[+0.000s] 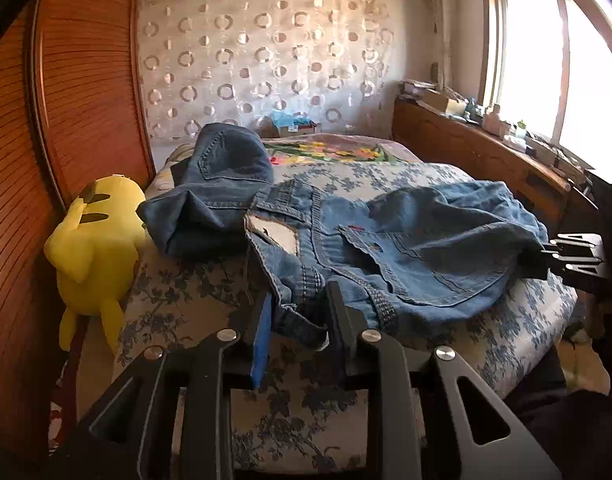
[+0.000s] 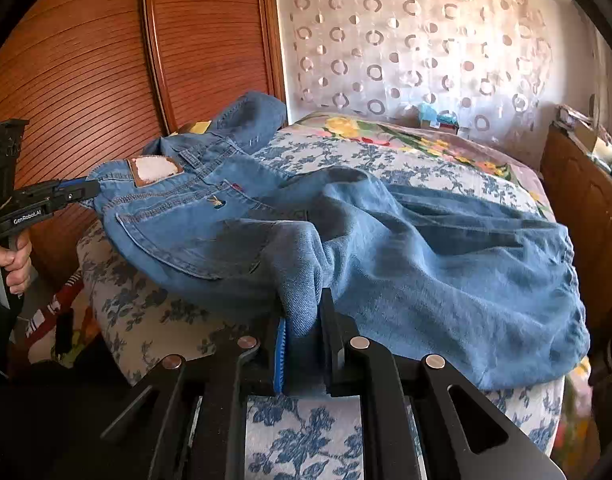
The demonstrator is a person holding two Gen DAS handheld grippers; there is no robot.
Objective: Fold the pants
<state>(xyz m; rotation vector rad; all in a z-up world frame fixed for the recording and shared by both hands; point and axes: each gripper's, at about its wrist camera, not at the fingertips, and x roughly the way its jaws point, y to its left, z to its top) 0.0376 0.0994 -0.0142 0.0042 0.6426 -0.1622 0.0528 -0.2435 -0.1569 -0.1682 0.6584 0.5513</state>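
Observation:
Blue jeans (image 1: 405,256) lie crumpled on the bed, back pocket and waist patch facing up; they also show in the right wrist view (image 2: 405,248). My left gripper (image 1: 300,312) is shut on the waistband edge at the near left. It shows in the right wrist view (image 2: 82,192) at the left, pinching the waistband corner. My right gripper (image 2: 302,320) is shut on a bunched fold of denim at the near edge. In the left wrist view it sits at the far right (image 1: 561,254), gripping the jeans' edge.
The bed (image 1: 306,400) has a blue floral cover. A yellow plush toy (image 1: 94,252) leans at its left side against a wooden wardrobe (image 1: 66,100). A wooden headboard shelf (image 1: 485,152) with clutter runs under the window at right. A patterned curtain hangs behind.

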